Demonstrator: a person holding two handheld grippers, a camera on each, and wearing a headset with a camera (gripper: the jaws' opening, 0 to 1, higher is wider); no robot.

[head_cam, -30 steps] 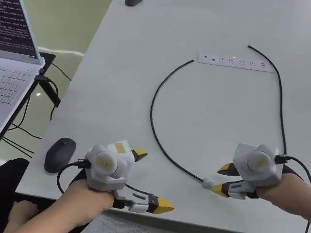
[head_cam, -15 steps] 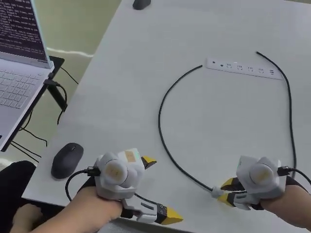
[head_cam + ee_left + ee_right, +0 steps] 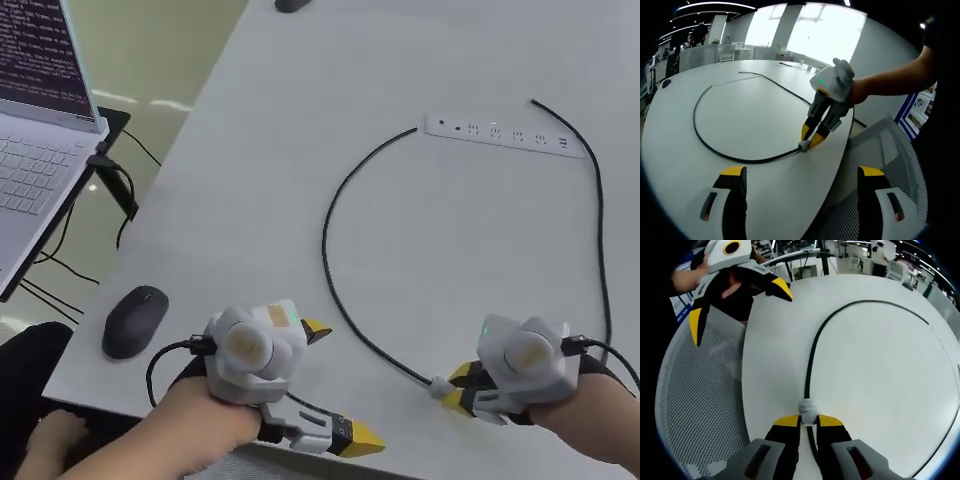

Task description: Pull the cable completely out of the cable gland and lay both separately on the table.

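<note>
A long black cable (image 3: 325, 240) curves across the white table (image 3: 240, 150), its far end near the power strip. Its near end carries a small white cable gland (image 3: 438, 384), also seen as the gland (image 3: 807, 407) and the gland (image 3: 802, 146). My right gripper (image 3: 458, 387) is shut on the cable (image 3: 810, 432) just behind the gland, low on the table near the front edge. My left gripper (image 3: 338, 385) stands wide open and holds nothing, to the left of the gland and over the table's front edge. Ahead of it shows the right gripper (image 3: 811, 136).
A white power strip (image 3: 500, 135) lies at the back, and a second black cord (image 3: 602, 220) runs down the right side. A black mouse (image 3: 135, 320) sits front left. An open laptop (image 3: 40, 120) stands off the table's left edge. A mesh chair (image 3: 700, 405) is below the front edge.
The right gripper's jaws have drawn closer together around the cable behind the gland. The left gripper has shifted slightly toward the right one. The head camera has moved.
</note>
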